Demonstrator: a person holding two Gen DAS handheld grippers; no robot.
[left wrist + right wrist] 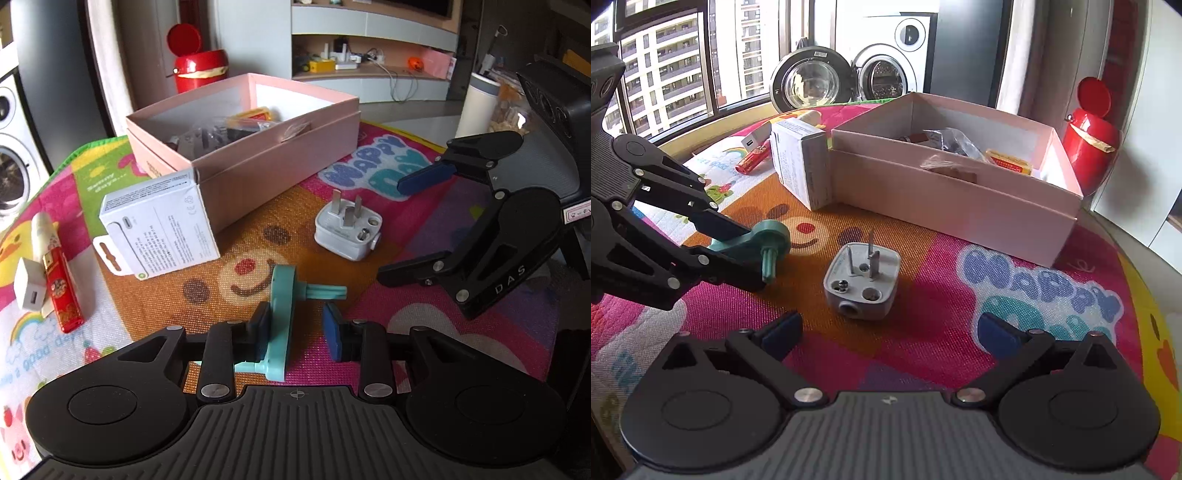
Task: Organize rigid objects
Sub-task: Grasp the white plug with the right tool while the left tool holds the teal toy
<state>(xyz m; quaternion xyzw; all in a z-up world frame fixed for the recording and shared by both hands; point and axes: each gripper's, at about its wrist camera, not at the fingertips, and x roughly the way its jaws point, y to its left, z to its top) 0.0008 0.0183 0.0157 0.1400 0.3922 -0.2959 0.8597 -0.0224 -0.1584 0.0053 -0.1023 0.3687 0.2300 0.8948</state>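
A teal plastic part (282,314) with a round disc and pegs lies on the colourful mat between the fingers of my left gripper (297,330); the jaws are open around it, the left pad touching or nearly touching the disc. It also shows in the right wrist view (764,240). A white three-pin plug adapter (347,230) lies pins-up on the mat, just ahead of my open, empty right gripper (890,334). The pink box (280,158) holds several items.
A white carton (159,225) leans against the box's front corner. A red lighter (62,291) and a white USB charger (29,284) lie at the left. A red bin (199,66) stands behind the box. The mat's edge curves close at the left.
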